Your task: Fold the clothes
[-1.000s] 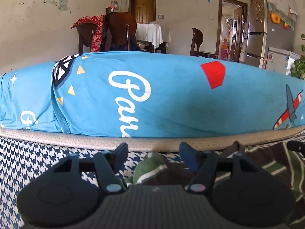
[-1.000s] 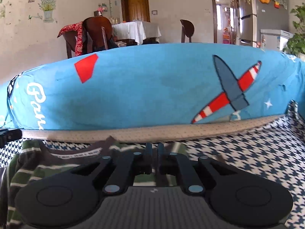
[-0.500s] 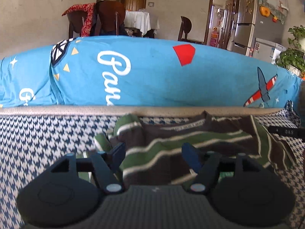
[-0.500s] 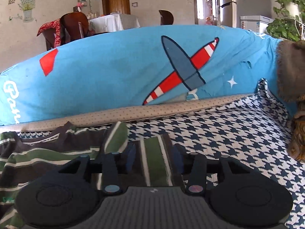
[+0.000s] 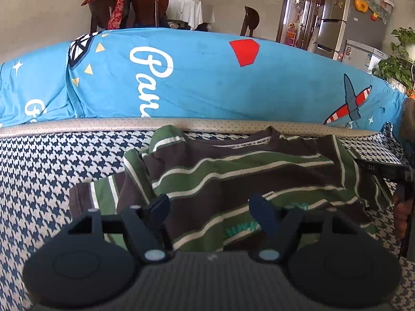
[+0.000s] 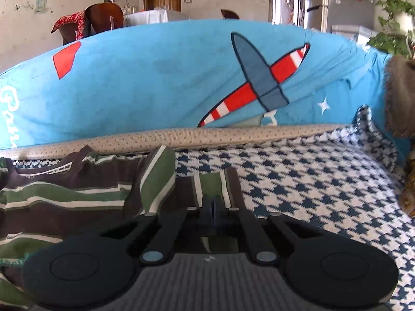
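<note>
So we're looking at a striped shirt (image 5: pixel 233 176) lying across the middle of the left wrist frame, on the checked cover (image 5: pixel 52 171), with the blue cushion (image 5: pixel 207 83) filling the upper half behind it. Its collar is pointing toward the top of the frame, right up against that cushion, and its long axis is running left to right since both sleeves are sticking out sideways.

Our left gripper (image 5: pixel 207 207) is hovering over the lower middle of the shirt with its tongs spread wide, holding nothing. Our right gripper (image 6: pixel 213 207) is sitting low center in its own frame with the tongs pressed together, and they look to be pinching the end of the right sleeve (image 6: pixel 212 184), though the fabric between the tips is hard to make out.

Our guess is we're folding the sleeves in. To do it well, we're thinking: lift that sleeve just enough to clear the body, carry it straight across toward the chest print, and lay it flat. The left sleeve (image 5: pixel 103 197) is already looking bunched, so we're wanting to smooth that before closing on its cuff.
</note>
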The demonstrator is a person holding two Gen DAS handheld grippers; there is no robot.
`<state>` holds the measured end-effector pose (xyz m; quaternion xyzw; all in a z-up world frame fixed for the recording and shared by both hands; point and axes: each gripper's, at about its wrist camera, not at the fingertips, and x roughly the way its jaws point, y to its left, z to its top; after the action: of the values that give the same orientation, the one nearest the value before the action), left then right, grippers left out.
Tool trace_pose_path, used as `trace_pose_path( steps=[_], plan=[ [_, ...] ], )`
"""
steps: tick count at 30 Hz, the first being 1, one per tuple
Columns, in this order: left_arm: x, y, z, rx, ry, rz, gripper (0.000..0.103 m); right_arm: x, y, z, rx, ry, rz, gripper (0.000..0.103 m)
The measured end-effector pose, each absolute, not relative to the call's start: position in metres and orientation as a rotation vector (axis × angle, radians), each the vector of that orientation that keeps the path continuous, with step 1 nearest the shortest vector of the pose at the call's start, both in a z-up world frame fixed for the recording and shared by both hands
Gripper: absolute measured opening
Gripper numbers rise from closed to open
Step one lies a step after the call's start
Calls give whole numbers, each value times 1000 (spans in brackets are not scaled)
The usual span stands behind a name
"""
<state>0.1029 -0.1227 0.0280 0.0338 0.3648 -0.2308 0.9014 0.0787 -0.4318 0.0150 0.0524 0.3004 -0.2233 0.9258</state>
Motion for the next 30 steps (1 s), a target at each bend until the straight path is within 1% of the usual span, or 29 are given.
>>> trace_pose_path(
  steps=[5, 11, 12, 13, 15, 23, 27, 30],
  plan=[
    [105, -123, 27, 76, 772, -468, 73, 61, -448, 38, 172, 479, -655, 3],
    [103, -126, 24, 113, 791, -483, 74, 48, -466, 43, 291, 495, -724, 5],
    [103, -125, 24, 114, 793, -486, 74, 45, -466, 46, 301, 491, -723, 6],
    [102, -125, 25, 110, 794, -491, 74, 42, -465, 50, 307, 488, -716, 10],
    [101, -123, 28, 98, 794, -501, 74, 35, -462, 57, 323, 488, -685, 14],
    [81, -113, 39, 78, 771, -541, 76, 7, -417, 62, 310, 599, -544, 21],
    [65, -104, 42, 63, 761, -562, 77, -9, -393, 61, 299, 634, -484, 29],
    [53, -97, 42, 63, 757, -575, 78, -23, -378, 62, 323, 647, -435, 31]
  ],
)
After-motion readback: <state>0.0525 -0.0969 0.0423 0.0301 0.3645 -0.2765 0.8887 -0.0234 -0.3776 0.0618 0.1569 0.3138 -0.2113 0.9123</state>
